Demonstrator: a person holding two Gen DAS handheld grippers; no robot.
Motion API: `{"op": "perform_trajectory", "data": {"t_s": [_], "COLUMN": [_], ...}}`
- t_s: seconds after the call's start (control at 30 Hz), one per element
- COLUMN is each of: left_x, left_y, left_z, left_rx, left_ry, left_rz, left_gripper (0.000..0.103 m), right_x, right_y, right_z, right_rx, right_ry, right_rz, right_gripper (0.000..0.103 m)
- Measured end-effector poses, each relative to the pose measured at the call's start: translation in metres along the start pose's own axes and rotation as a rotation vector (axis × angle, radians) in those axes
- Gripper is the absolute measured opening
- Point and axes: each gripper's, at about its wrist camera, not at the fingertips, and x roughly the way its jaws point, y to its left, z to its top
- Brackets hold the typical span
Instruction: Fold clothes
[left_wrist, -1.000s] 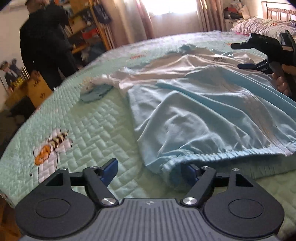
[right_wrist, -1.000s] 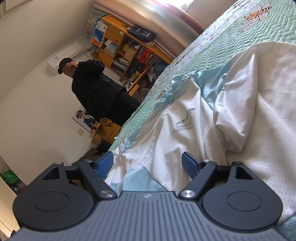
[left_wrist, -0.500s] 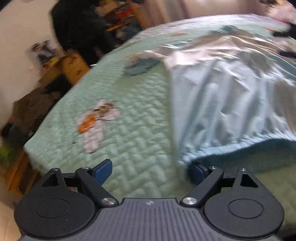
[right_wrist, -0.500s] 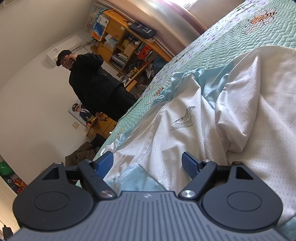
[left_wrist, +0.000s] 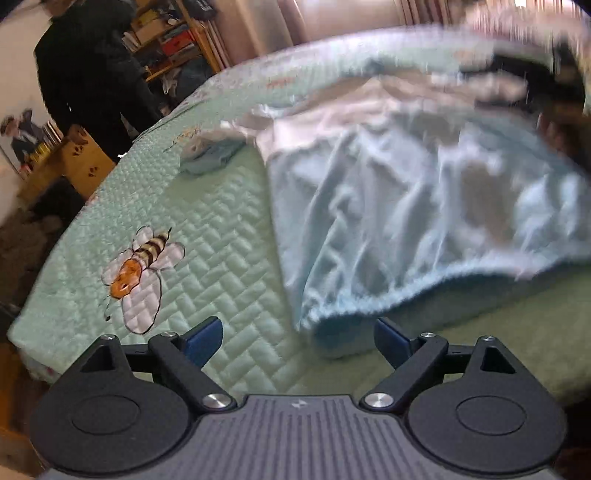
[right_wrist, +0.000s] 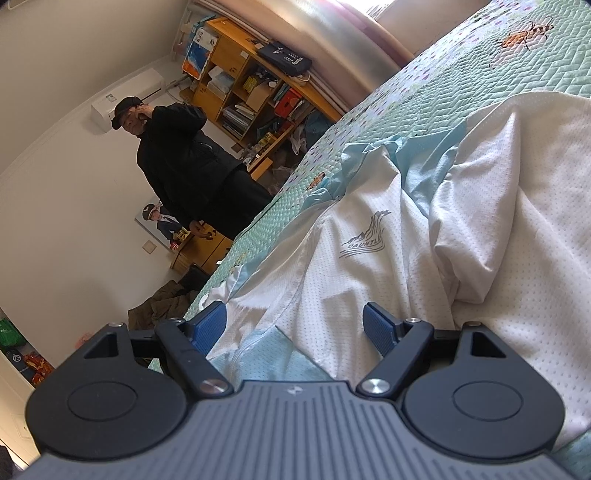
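The left tool (left_wrist: 297, 341) is standing wide over the green quilted bed (left_wrist: 207, 236), its blue pads clear of the light blue garment (left_wrist: 406, 206) whose hem is lying just beyond, centre right. The right tool (right_wrist: 295, 326) is spread wide around white mesh fabric, not pinching. A person in black (right_wrist: 188, 166) is standing upper left.

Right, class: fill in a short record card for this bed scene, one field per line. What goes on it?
surface: quilted green bedspread with a bee motif
garment: light blue and white jacket, spread out and rumpled
logo: grey print on the white panel
left tongs: open, hem corner just ahead
right tongs: open, fabric between the pads
bystander: person in dark clothes, standing by the shelves
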Motion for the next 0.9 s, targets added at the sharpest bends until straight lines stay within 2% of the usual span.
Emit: {"op": "perform_trajectory", "data": {"t_s": [0.07,0.13,0.17,0.27,0.33,0.4,0.5,0.53,0.57,0.6,0.63,0.7,0.8,0.9], "left_x": [-0.009,-0.009,-0.004,0.026,0.052,0.078,0.119,0.137,0.159,0.18,0.196,0.197,0.187,0.174], "left_y": [0.013,0.025,0.029,0.039,0.046,0.051,0.054,0.054,0.054,0.054,0.06,0.082,0.101,0.109], "left_z": [0.008,0.021,0.031,0.063,0.085,0.105,0.122,0.124,0.125,0.124,0.118,0.105,0.1,0.098], "left_rx": [-0.082,-0.167,-0.2,-0.277,-0.334,-0.381,-0.391,-0.375,-0.348,-0.325,-0.34,-0.476,-0.571,-0.63], "left_ry": [-0.06,-0.111,-0.133,-0.157,-0.159,-0.195,-0.229,-0.2,-0.137,-0.06,0.011,0.015,0.038,0.015], "left_rz": [-0.021,-0.032,-0.041,-0.059,-0.11,-0.125,-0.137,-0.125,-0.088,-0.027,0.052,0.096,0.174,0.156], "left_gripper": [0.092,0.101,0.102,0.102,0.102,0.101,0.102,0.102,0.101,0.097,0.101,0.101,0.101,0.1], "right_x": [0.0,0.0,0.0,0.0,0.0,0.0,0.0,0.0,0.0,-0.001,-0.001,-0.001,-0.001,-0.002], "right_y": [0.0,0.0,0.0,0.0,0.0,-0.001,-0.002,-0.002,-0.002,-0.003,-0.003,-0.003,-0.005,-0.003], "right_z": [0.0,0.0,0.0,0.0,0.0,0.0,-0.001,-0.001,-0.001,0.0,0.0,-0.001,-0.002,-0.001], "right_rx": [0.001,0.001,0.001,0.004,0.007,0.008,0.008,0.009,0.009,0.01,0.011,0.012,0.01,0.013], "right_ry": [-0.001,-0.001,-0.001,-0.004,-0.005,-0.005,-0.004,-0.005,-0.006,-0.006,-0.007,-0.007,-0.007,-0.012], "right_rz": [0.0,0.0,0.0,0.003,0.005,0.007,0.008,0.008,0.008,0.009,0.01,0.01,0.01,0.009], "right_gripper": [0.082,0.082,0.082,0.082,0.082,0.082,0.082,0.082,0.082,0.082,0.082,0.082,0.082,0.082]}}
